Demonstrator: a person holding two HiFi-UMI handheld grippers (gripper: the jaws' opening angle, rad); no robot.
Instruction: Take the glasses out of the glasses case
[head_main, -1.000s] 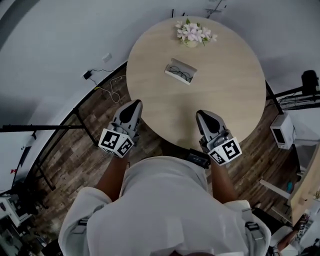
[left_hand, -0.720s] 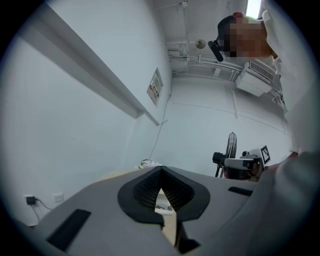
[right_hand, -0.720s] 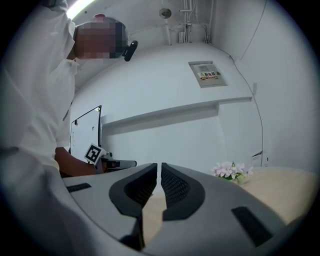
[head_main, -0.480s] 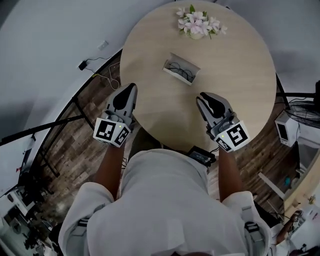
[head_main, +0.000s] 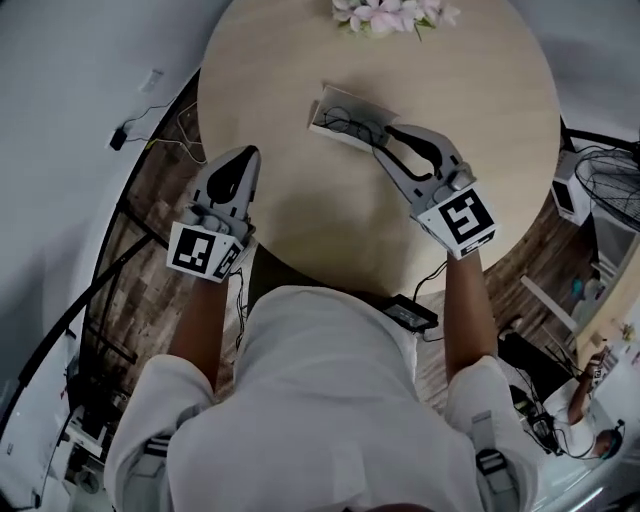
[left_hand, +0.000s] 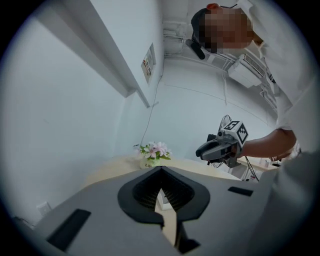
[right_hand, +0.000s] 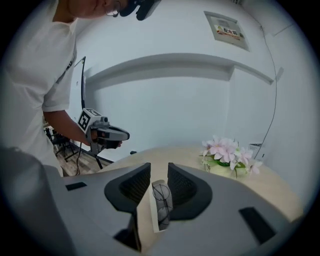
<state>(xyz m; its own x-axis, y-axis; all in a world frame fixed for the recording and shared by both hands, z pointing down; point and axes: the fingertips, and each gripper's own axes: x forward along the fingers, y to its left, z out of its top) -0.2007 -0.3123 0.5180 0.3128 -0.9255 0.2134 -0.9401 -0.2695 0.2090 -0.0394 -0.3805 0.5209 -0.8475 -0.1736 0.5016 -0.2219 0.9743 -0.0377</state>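
An open white glasses case (head_main: 343, 117) lies on the round wooden table (head_main: 480, 120), with dark-framed glasses (head_main: 352, 128) inside it. My right gripper (head_main: 384, 140) is open, and its tips are at the case's right end. In the right gripper view the case (right_hand: 156, 212) and the glasses (right_hand: 161, 196) show in the gap between the jaws of my right gripper (right_hand: 159, 172). My left gripper (head_main: 245, 153) is shut and hangs over the table's left edge, well short of the case. In the left gripper view the tips of my left gripper (left_hand: 161, 172) meet.
A pot of pink and white flowers (head_main: 385, 12) stands at the table's far edge, beyond the case. A black power box (head_main: 410, 312) hangs by the near edge. Cables (head_main: 165, 120) lie on the wooden floor at left, and a fan (head_main: 608, 190) stands at right.
My right gripper has moved forward across the table to the case. The left gripper has moved only slightly forward at the table's edge.
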